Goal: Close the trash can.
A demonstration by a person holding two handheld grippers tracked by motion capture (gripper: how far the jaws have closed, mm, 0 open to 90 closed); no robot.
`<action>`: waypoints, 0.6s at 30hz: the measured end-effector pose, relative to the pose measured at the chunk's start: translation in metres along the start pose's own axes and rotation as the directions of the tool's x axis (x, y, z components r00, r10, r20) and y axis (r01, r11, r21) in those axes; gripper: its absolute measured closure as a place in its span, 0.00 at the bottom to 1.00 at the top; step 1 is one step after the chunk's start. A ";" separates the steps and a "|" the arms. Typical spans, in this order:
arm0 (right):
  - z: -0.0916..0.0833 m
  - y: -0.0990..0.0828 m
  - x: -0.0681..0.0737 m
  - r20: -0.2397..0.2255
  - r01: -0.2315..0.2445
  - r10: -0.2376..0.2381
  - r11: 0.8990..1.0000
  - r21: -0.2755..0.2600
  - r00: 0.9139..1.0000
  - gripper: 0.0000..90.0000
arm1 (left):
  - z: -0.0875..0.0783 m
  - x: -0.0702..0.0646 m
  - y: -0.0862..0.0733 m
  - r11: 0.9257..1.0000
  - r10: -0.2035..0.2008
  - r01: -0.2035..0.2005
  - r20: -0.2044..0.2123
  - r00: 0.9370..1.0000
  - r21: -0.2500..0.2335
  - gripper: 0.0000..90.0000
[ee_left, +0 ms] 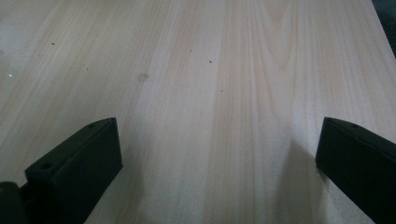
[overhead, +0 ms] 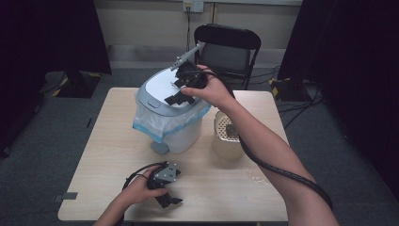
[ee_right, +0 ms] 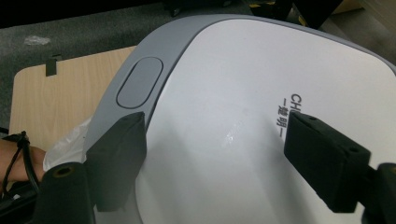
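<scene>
Now | right tongs [overhead: 178, 92] spread, empty, hovering over bin lid [ee_right: 261, 116], likely just shut | bin [overhead: 171, 115] stands mid-surface [overhead: 108, 155], bag edge folded over rim | left tongs [overhead: 165, 195] spread, empty, parked low on surface near edge, out of the way

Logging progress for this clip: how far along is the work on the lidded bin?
Looks done: the bin is lined with a bag and its lid is down. In hand: the right tongs hover open over the lid, gripping nothing. The left tongs rest open on the table. What is left can't be told.
</scene>
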State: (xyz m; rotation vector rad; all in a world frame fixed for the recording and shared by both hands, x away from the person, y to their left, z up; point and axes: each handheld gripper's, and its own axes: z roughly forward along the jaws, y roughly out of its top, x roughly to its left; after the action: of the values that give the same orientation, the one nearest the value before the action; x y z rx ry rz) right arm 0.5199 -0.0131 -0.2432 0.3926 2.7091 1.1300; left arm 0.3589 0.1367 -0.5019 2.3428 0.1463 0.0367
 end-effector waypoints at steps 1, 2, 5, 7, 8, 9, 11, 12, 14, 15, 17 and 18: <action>-0.001 -0.001 0.000 0.002 -0.004 0.004 1.000 0.000 1.000 0.22 | 0.000 0.000 0.000 1.000 0.001 -0.001 0.000 1.000 0.001 0.00; -0.003 -0.002 -0.001 0.003 -0.009 0.009 1.000 -0.009 1.000 0.21 | 0.000 0.000 0.000 1.000 0.001 -0.001 0.000 1.000 0.001 0.00; -0.007 -0.003 -0.001 0.002 -0.011 0.011 1.000 -0.009 1.000 0.19 | 0.000 0.000 0.000 1.000 0.000 0.000 -0.001 1.000 0.001 0.00; -0.009 -0.004 0.000 -0.004 -0.013 0.013 1.000 -0.015 1.000 0.19 | 0.000 0.000 0.000 1.000 -0.001 0.001 -0.001 1.000 0.000 0.00; -0.010 -0.005 0.001 -0.006 -0.017 0.017 1.000 -0.019 1.000 0.19 | 0.000 0.000 0.000 1.000 -0.001 0.001 -0.001 1.000 0.000 0.00; -0.010 -0.006 0.002 -0.012 -0.013 0.013 1.000 -0.025 1.000 0.18 | 0.000 0.000 0.000 1.000 -0.001 0.001 -0.001 1.000 0.000 0.00; -0.012 -0.007 0.003 -0.020 -0.013 0.013 1.000 -0.022 1.000 0.17 | 0.000 0.000 0.000 1.000 -0.001 0.001 -0.002 1.000 0.003 0.00; -0.013 -0.008 0.004 -0.026 -0.012 0.011 1.000 -0.028 1.000 0.16 | 0.000 0.000 0.000 1.000 -0.001 0.001 -0.002 1.000 0.004 0.00; -0.015 -0.010 0.004 -0.032 -0.016 0.015 0.999 -0.030 0.999 0.16 | 0.000 0.000 0.000 1.000 -0.001 0.001 -0.002 1.000 0.005 0.00; -0.016 -0.011 0.004 -0.032 -0.018 0.017 0.999 -0.032 0.999 0.16 | 0.000 0.000 0.000 1.000 -0.001 0.001 -0.002 1.000 0.005 0.00; -0.018 -0.014 0.005 -0.032 -0.024 0.023 0.999 -0.035 0.999 0.16 | 0.000 0.000 0.000 1.000 -0.001 0.001 -0.002 1.000 0.005 0.00; -0.019 -0.015 0.005 -0.036 -0.025 0.023 0.999 -0.035 0.999 0.16 | 0.000 0.000 0.000 1.000 -0.001 0.001 -0.002 1.000 0.005 0.00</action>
State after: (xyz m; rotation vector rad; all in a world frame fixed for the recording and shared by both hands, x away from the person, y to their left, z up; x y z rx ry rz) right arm 0.5070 -0.0346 -0.2411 0.4047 2.7176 1.1999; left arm 0.3588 0.1368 -0.5014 2.3477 0.1491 0.0380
